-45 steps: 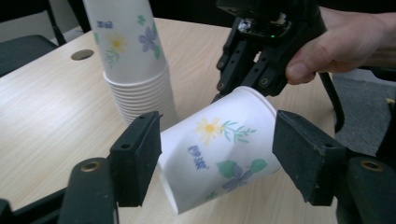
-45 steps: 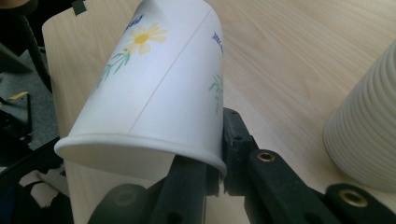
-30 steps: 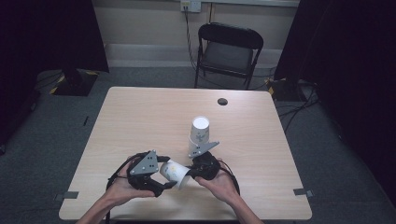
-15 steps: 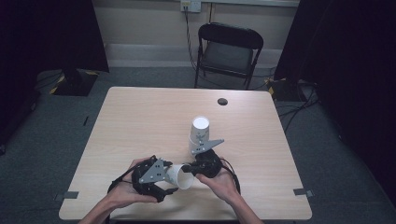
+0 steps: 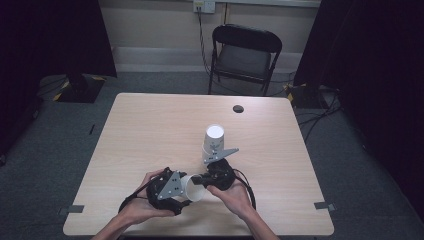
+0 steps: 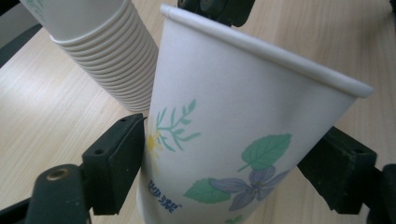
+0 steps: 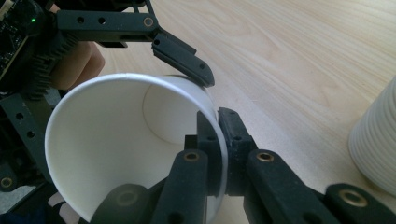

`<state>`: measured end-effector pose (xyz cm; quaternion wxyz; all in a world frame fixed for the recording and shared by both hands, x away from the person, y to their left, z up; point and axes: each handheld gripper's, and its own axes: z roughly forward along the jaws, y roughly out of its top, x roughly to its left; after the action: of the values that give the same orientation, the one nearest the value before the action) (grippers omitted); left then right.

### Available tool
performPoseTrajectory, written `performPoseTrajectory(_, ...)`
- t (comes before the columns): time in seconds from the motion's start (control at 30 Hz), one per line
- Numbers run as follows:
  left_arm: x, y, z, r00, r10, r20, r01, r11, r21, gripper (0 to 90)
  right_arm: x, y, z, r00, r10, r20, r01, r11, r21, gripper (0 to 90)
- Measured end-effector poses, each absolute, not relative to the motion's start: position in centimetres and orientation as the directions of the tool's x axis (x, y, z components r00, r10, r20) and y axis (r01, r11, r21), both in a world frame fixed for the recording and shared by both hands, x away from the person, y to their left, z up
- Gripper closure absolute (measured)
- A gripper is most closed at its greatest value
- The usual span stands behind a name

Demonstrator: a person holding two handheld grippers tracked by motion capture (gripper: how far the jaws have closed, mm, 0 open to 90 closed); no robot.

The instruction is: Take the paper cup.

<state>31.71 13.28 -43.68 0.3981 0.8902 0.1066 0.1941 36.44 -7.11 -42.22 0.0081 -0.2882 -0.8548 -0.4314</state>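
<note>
A white paper cup [image 5: 192, 187] printed with flowers lies on its side just above the table, between my two grippers. My left gripper [image 5: 186, 192] has the cup's body [image 6: 233, 116] between its jaws. They have just been closing, and both pads [image 6: 116, 158] now touch the cup's sides. My right gripper [image 7: 218, 140] is shut on the cup's rim [image 7: 140, 79], one jaw inside the mouth and one outside. A tall stack of the same cups [image 5: 214, 142] stands upside down just behind my right gripper [image 5: 200, 179].
The wooden table [image 5: 150, 130] has a small dark round spot [image 5: 238, 108] near its far edge. A black folding chair [image 5: 245, 50] stands beyond the table. The stack [image 7: 373, 140] is close to the right of the held cup.
My left gripper has moved a little to the right and down, further along the cup's body, and its jaws have narrowed onto it. The right gripper and the stack have kept still.
</note>
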Motion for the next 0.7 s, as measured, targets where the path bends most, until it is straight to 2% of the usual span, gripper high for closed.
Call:
performPoseTrajectory(0.07,31.7,13.3,-43.7,0.9,0.356,0.251,0.046,-0.651,0.758,21.2,36.4,-7.1,-42.2,-0.834,0.492,0.251,0.492,0.457,0.741,85.2)
performPoseTrajectory(0.2,32.2,13.7,-43.7,0.904,0.391,0.172,0.109,-0.602,0.791,22.3,36.3,-7.2,-42.1,-0.836,0.499,0.228,0.469,0.435,0.769,81.2)
performPoseTrajectory(0.33,32.9,14.5,-43.7,0.905,0.418,0.076,0.184,-0.547,0.817,23.0,36.2,-7.7,-41.7,-0.836,0.501,0.223,0.449,0.391,0.803,81.3)
performPoseTrajectory(0.4,33.3,15.0,-43.7,0.904,0.427,-0.027,0.258,-0.492,0.832,23.0,36.2,-7.9,-41.5,-0.837,0.499,0.226,0.441,0.368,0.819,83.8)
performPoseTrajectory(0.43,33.3,15.0,-43.7,0.902,0.431,-0.037,0.265,-0.483,0.834,23.0,36.2,-7.9,-41.5,-0.836,0.5,0.226,0.44,0.365,0.82,84.6)
performPoseTrajectory(0.6,33.1,14.9,-43.8,0.901,0.433,-0.015,0.25,-0.492,0.834,21.6,36.4,-7.9,-41.6,-0.829,0.494,0.263,0.466,0.351,0.812,88.1)
performPoseTrajectory(0.63,32.8,14.7,-43.9,0.899,0.434,0.053,0.205,-0.525,0.826,22.0,36.4,-7.9,-41.6,-0.826,0.494,0.271,0.475,0.354,0.806,88.6)
performPoseTrajectory(0.7,32.6,14.5,-44.0,0.904,0.423,0.066,0.194,-0.543,0.817,22.7,36.5,-7.8,-41.7,-0.816,0.505,0.279,0.497,0.368,0.786,88.9)
